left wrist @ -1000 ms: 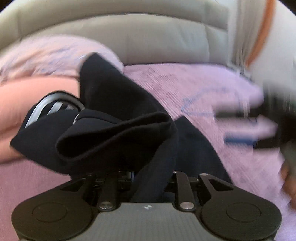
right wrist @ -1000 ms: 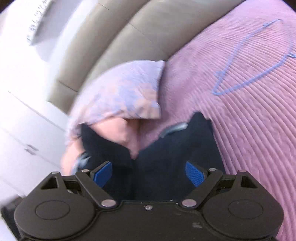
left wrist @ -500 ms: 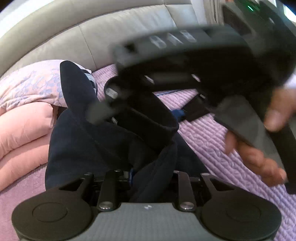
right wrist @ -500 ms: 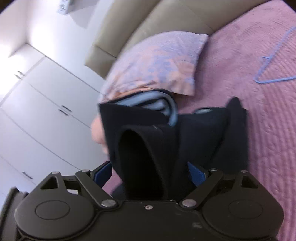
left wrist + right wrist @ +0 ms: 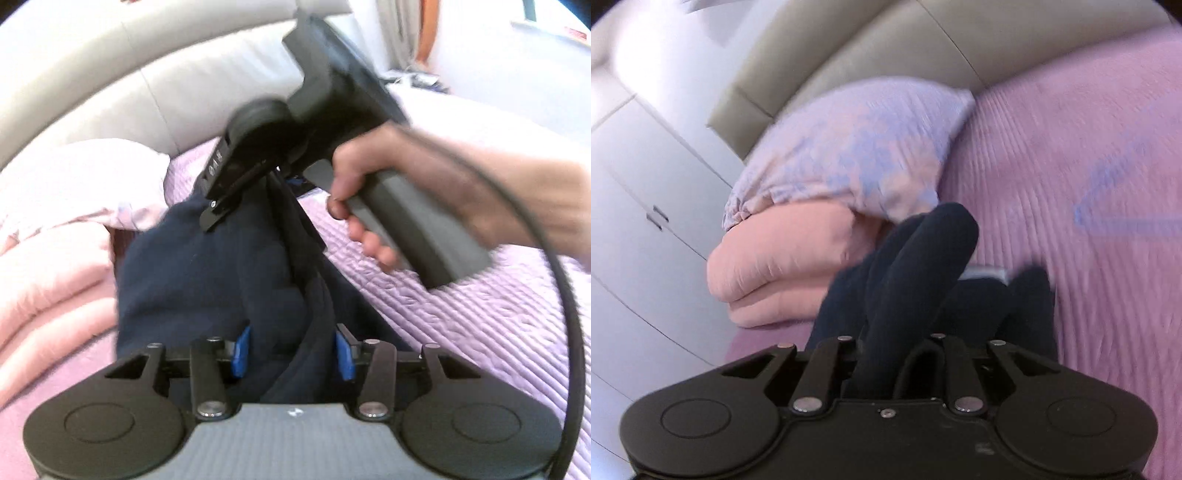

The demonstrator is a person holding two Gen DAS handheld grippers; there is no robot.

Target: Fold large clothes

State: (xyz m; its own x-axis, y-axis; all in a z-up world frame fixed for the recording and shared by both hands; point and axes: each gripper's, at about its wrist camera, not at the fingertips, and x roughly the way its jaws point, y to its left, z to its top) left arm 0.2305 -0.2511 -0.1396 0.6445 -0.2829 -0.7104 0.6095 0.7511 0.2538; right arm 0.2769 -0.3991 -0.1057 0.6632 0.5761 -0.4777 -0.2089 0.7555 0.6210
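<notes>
Purple bed [image 5: 461, 314]: our navy garment [image 5: 207, 280] runs lengthwise away toward pillow [image 5: 849, 155]. Right hand-held gripper [image 5: 894, 365] just clamped on a fold; left hand-held gripper [image 5: 291, 354] just opening, pads apart around cloth.

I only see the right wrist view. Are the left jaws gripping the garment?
Observer: The left gripper has just been opening its jaws. The garment hangs between the pads and looks unpinched.
Operator: Is my right grip lifting anything?
Observer: Yes. The right gripper, whose jaws have just been closing, pinches a fold raised above the bed.
Operator: Where does my cable run?
Observer: The cable loops from the hand down past the left gripper.
</notes>
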